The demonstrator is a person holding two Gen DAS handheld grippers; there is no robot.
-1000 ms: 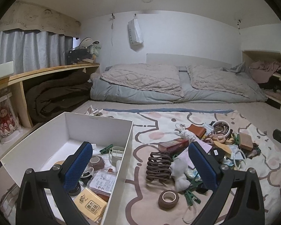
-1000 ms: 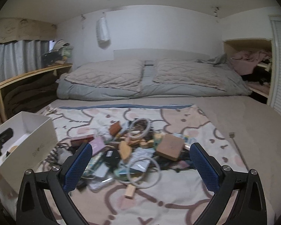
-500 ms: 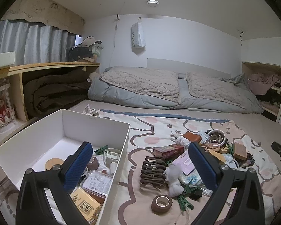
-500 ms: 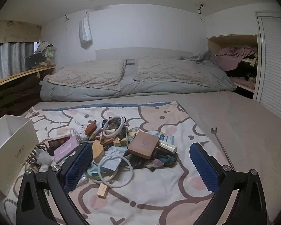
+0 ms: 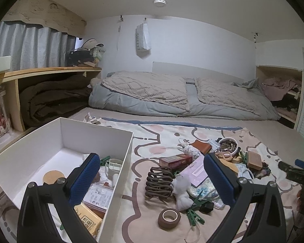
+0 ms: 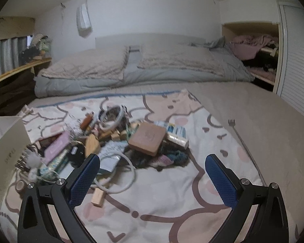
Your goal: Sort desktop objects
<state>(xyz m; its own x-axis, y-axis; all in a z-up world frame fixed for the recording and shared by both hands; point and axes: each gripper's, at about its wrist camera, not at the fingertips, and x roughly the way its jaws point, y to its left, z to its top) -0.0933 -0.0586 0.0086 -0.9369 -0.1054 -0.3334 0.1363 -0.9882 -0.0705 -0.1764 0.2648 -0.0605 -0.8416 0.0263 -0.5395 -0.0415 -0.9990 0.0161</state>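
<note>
A pile of small objects lies on a patterned blanket (image 5: 156,135): a brown coiled hair clip (image 5: 159,182), a brown tape roll (image 5: 169,218), a red box (image 5: 175,160), green clips (image 5: 194,216), a brown square case (image 6: 147,138) and a white ring (image 6: 113,117). A white box (image 5: 119,162) at the left holds several items. My left gripper (image 5: 152,184) is open and empty, above the box's right wall and the hair clip. My right gripper (image 6: 152,182) is open and empty, held over the blanket in front of the pile.
A bed with grey and beige quilts (image 5: 172,95) lies behind the blanket. A wooden shelf (image 5: 40,73) with a dark bundle is at the left. A back scratcher (image 6: 239,135) lies on the blanket's right. An alcove with clothes (image 6: 253,46) is at the far right.
Both grippers have stayed open. The left view tilted up slightly. The right gripper swung to the right, then moved closer to the pile.
</note>
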